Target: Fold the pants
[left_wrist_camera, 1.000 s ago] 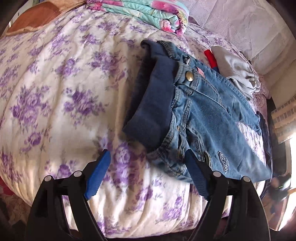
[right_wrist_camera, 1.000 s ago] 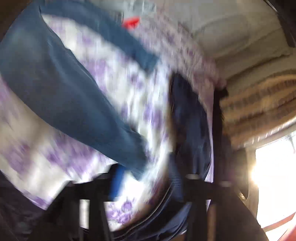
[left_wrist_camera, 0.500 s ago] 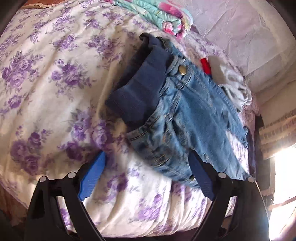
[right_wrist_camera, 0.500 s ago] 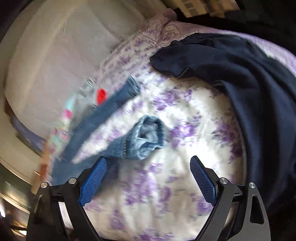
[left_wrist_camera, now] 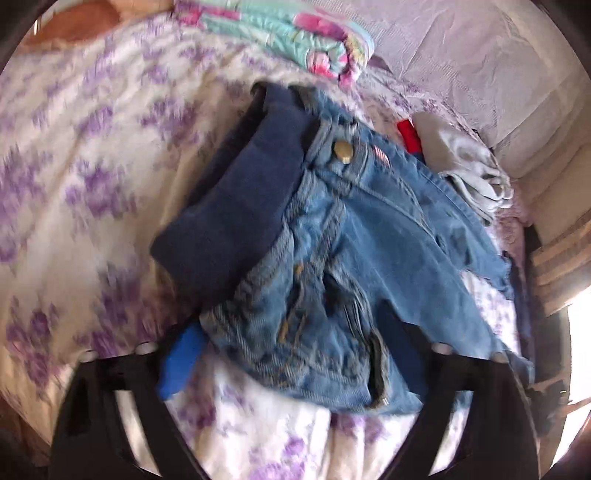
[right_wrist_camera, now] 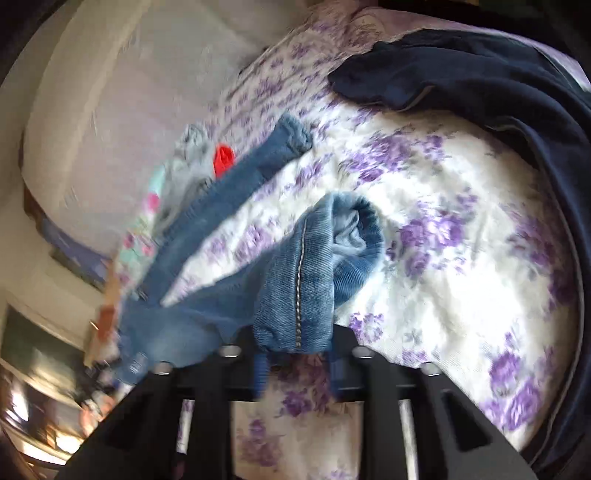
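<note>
Small blue jeans (left_wrist_camera: 354, 251) with a dark blue knit waistband lie on the flowered bedspread (left_wrist_camera: 88, 206). In the left wrist view my left gripper (left_wrist_camera: 295, 354) is open, its blue pads either side of the near waist corner, which lies between them. In the right wrist view my right gripper (right_wrist_camera: 295, 365) is shut on the cuff end of the near jeans leg (right_wrist_camera: 306, 266). The other leg (right_wrist_camera: 258, 158) stretches away toward the back.
A folded pink and teal blanket (left_wrist_camera: 295, 33) lies at the bed's far side. Grey clothes (left_wrist_camera: 465, 162) with a red piece (left_wrist_camera: 408, 136) lie beyond the jeans. A dark navy garment (right_wrist_camera: 498, 96) lies at the right. A padded headboard (right_wrist_camera: 110, 92) stands behind.
My left gripper moved in over the waist corner of the jeans. My right gripper moved to the near leg cuff and closed on it.
</note>
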The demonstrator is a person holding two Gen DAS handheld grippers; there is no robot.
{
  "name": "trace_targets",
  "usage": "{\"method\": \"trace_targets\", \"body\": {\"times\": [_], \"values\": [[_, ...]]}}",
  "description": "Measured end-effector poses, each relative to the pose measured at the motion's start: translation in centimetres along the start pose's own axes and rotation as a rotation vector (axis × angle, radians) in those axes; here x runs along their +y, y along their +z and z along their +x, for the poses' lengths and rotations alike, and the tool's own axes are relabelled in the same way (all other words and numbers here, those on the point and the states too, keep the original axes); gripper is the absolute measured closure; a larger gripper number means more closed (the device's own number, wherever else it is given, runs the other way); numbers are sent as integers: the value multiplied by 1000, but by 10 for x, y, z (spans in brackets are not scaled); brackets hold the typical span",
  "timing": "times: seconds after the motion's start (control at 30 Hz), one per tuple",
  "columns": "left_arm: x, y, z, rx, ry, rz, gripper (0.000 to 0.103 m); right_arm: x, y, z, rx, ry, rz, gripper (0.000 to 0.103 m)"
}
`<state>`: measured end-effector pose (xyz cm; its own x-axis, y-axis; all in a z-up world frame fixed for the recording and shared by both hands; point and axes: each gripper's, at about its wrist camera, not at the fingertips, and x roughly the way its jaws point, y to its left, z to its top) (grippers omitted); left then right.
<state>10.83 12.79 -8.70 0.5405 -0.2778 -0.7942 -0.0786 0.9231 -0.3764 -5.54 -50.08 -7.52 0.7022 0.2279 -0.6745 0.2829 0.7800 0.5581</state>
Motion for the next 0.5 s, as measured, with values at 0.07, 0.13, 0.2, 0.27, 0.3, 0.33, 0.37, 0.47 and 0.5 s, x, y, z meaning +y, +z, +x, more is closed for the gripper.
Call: {"method": "trace_targets", "body": {"times": [0.07, 0.13, 0.2, 0.27, 0.3, 0.33, 0.37, 0.47, 0.5], "values": [[3, 6, -3, -4, 2, -17, 68, 20, 2, -7, -57, -77, -117, 86], [8, 11, -18, -11, -46, -35, 79, 45, 5, -24, -122, -100, -225, 86], [5, 8, -39, -37, -36, -21, 81, 67, 3, -45, -180, -113, -317, 86], [1, -2, -59, -63, 0, 18, 81, 73, -2, -51, -165, -158, -351, 84], [3, -6, -60, -46, 19, 29, 79, 67, -4, -46, -122, -200, -338, 77], [7, -12, -51, -6, 51, 42, 78, 54, -8, -32, -29, -264, -307, 72], [14, -15, -41, 28, 77, 46, 72, 42, -12, -21, 30, -309, -290, 61], [34, -18, -26, 60, 46, -3, 64, 17, -21, -17, 35, -361, -258, 47], [33, -17, -30, 58, 44, -3, 62, 18, -20, -26, 3, -386, -256, 40]]}}
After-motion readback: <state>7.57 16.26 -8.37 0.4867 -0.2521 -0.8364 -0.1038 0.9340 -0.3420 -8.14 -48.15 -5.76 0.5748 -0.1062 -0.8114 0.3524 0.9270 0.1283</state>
